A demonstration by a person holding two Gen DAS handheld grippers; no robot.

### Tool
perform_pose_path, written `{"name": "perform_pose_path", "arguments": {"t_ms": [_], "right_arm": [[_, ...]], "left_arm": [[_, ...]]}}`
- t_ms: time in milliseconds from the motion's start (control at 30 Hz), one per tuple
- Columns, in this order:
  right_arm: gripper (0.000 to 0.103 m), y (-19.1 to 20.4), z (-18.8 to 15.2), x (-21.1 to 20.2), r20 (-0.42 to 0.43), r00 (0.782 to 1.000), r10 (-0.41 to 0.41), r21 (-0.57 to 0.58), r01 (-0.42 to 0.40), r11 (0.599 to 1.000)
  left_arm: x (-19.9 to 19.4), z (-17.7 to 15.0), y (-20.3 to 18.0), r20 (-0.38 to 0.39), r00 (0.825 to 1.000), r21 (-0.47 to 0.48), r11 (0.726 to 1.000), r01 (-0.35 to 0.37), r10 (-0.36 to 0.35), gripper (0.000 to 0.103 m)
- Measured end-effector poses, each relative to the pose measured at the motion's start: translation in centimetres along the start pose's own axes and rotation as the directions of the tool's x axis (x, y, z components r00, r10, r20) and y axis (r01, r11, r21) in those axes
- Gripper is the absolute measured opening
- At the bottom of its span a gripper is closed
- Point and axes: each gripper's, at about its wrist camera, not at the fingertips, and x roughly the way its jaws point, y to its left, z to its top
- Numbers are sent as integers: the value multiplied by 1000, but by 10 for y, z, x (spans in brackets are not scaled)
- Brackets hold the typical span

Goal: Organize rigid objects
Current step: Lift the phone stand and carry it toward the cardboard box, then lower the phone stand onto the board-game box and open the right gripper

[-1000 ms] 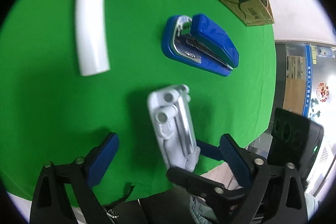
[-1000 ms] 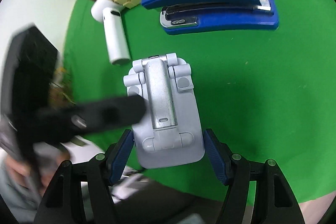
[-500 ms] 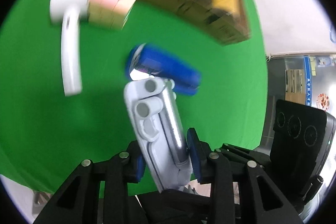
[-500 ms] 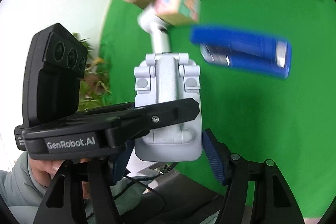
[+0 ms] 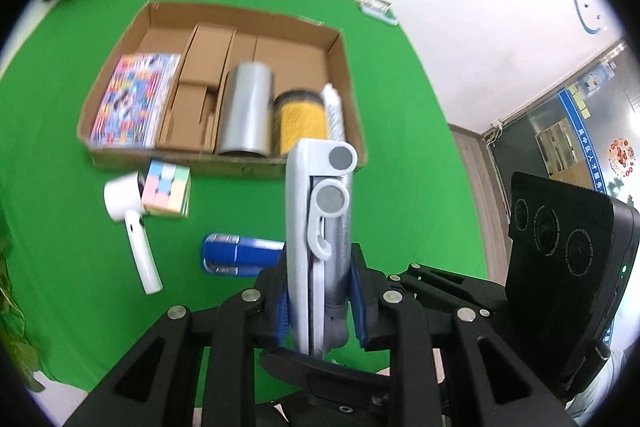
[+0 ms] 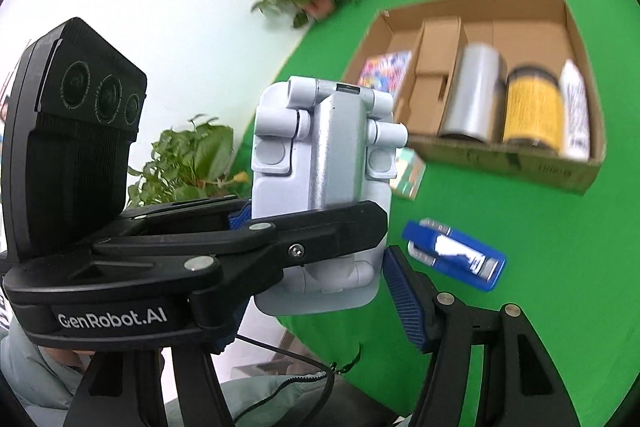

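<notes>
Folding phone stand point(image 5: 318, 227): now being carried aloft, off the green surface point(image 5: 100, 307).
Left gripper point(image 5: 320, 311), jaws just closing, is clamping its thin edges; right gripper point(image 6: 316, 287), half open, is bracketing its base, contact unclear. Cardboard box point(image 5: 340, 75) is waiting ahead; stapler point(image 5: 240, 253), cube point(image 5: 166, 189) are remaining outside.

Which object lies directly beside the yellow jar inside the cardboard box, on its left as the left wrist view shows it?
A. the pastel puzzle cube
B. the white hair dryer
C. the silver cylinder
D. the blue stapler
C: in the left wrist view the silver cylinder lies next to the yellow jar inside the cardboard box; the other three lie outside it on the green cloth.
</notes>
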Motion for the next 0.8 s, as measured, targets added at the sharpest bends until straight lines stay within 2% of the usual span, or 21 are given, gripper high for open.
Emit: {"name": "perform_pose_path", "arguments": {"t_ms": [133, 400, 633, 800], "right_arm": [[61, 6, 10, -27, 36, 998, -47, -32, 48, 998], [61, 12, 34, -47, 86, 991, -104, -16, 106, 994], [61, 11, 64, -35, 108, 981, -160, 26, 159, 987], [61, 14, 92, -18, 105, 975, -195, 50, 191, 980]], "left_arm": [[-5, 7, -14, 30, 1000, 36, 999, 6, -7, 23], [-3, 28, -23, 35, 998, 95, 995, 44, -47, 23], [0, 57, -11, 19, 995, 135, 987, 91, -95, 23], [2, 84, 11, 5, 992, 147, 981, 127, -129, 23]]}}
